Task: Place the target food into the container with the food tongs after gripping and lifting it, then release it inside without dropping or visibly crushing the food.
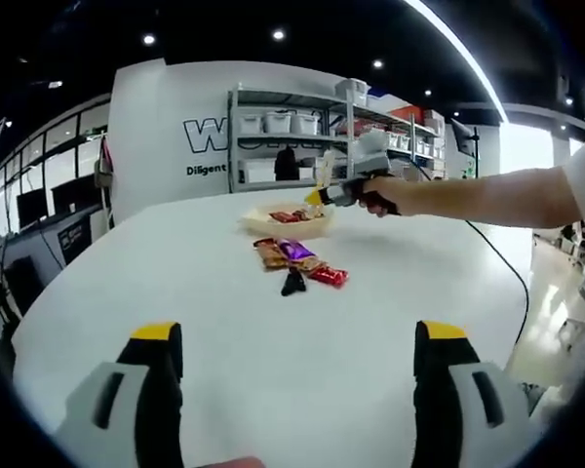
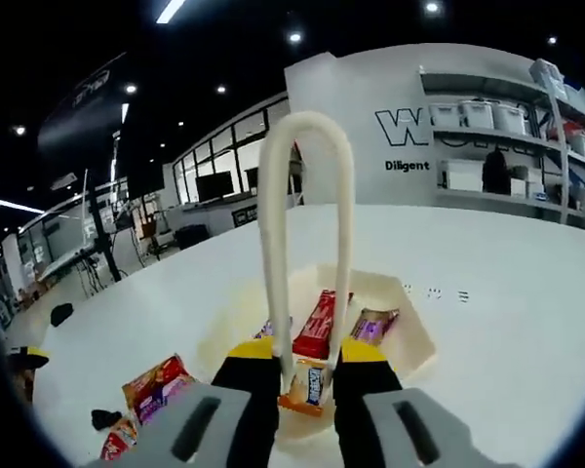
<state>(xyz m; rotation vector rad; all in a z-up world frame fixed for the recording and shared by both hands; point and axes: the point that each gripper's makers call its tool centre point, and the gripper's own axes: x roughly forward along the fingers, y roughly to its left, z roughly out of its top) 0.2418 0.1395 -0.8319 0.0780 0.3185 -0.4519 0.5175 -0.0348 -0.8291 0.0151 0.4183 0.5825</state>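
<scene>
- Two grippers are working over a white table (image 1: 175, 253); in the left gripper view the left gripper (image 1: 297, 366) is hanging low at the near edge with its yellow-tipped jaws standing wide apart and holding nothing.
- Beyond it, near the table's middle, a small heap of wrapped snacks (image 1: 297, 261) is lying: an orange packet, a purple one, a red one and a small black item at the near side.
- Just behind the heap, a pale shallow container (image 1: 288, 222) is sitting with a few red packets inside.
- Reaching in from the right of that view, a person's bare arm (image 1: 487, 200) is holding the right gripper (image 1: 343, 190) over the container's right rim.
- In the right gripper view, loose snack packets (image 2: 146, 395) are lying on the table at the left, outside the container.
- The right gripper (image 2: 309, 366) is squeezing a pair of cream food tongs (image 2: 307, 244) between its jaws, the looped end pointing up and away.
- At the tong tips, an orange-and-white snack bar (image 2: 307, 387) is sitting pinched, low over the near part of the container (image 2: 414, 341).
- Inside the container a red bar (image 2: 317, 325) and a purple packet (image 2: 373, 325) are lying just beyond the tips.
</scene>
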